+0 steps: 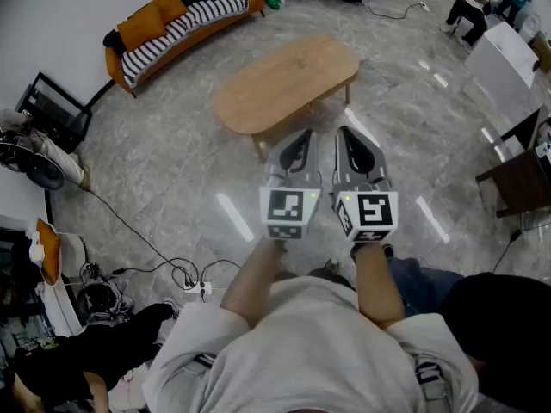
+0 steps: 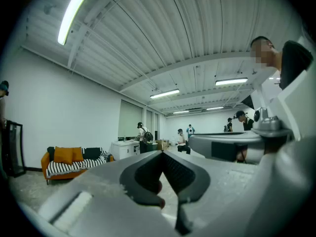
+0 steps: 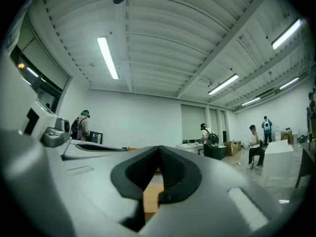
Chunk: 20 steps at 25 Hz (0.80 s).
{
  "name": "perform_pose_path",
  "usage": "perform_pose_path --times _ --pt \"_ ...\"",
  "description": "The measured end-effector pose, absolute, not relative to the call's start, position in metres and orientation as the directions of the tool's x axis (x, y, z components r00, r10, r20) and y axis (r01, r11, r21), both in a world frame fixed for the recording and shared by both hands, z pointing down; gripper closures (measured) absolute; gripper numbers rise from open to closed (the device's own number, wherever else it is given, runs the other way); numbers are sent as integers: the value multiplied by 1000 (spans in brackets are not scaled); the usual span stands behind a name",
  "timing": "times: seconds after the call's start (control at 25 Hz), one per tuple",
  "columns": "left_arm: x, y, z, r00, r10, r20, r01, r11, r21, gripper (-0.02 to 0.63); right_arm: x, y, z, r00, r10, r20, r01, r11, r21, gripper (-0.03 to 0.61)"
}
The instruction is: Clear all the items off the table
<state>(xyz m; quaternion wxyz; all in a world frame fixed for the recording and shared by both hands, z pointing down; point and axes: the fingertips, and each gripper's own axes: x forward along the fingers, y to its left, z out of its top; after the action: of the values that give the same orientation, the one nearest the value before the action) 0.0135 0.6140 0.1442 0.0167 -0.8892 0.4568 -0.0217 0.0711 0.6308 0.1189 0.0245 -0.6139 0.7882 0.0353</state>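
The oval wooden table (image 1: 284, 80) stands on the marble floor ahead of me, and I see nothing on its top. My left gripper (image 1: 301, 138) and right gripper (image 1: 348, 136) are held side by side, short of the table's near end, pointing toward it. Both are shut, tips touching, with nothing between them. In the left gripper view the left gripper (image 2: 162, 152) points level across the room, with the right gripper's body (image 2: 232, 144) beside it. In the right gripper view a strip of the wooden table (image 3: 150, 196) shows below the right gripper (image 3: 159, 148).
An orange sofa (image 1: 185, 15) with striped cushions stands against the far left wall. A white cabinet (image 1: 508, 58) and dark furniture (image 1: 521, 179) are on the right. Cables and a power strip (image 1: 194, 286) lie on the floor at left. People (image 1: 469, 7) sit far back.
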Motion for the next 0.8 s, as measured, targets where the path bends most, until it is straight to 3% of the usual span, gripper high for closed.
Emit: perform_pose_path --times 0.8 --pt "-60 588 148 576 -816 39 -817 -577 -16 593 13 605 120 -224 -971 -83 -974 225 2 572"
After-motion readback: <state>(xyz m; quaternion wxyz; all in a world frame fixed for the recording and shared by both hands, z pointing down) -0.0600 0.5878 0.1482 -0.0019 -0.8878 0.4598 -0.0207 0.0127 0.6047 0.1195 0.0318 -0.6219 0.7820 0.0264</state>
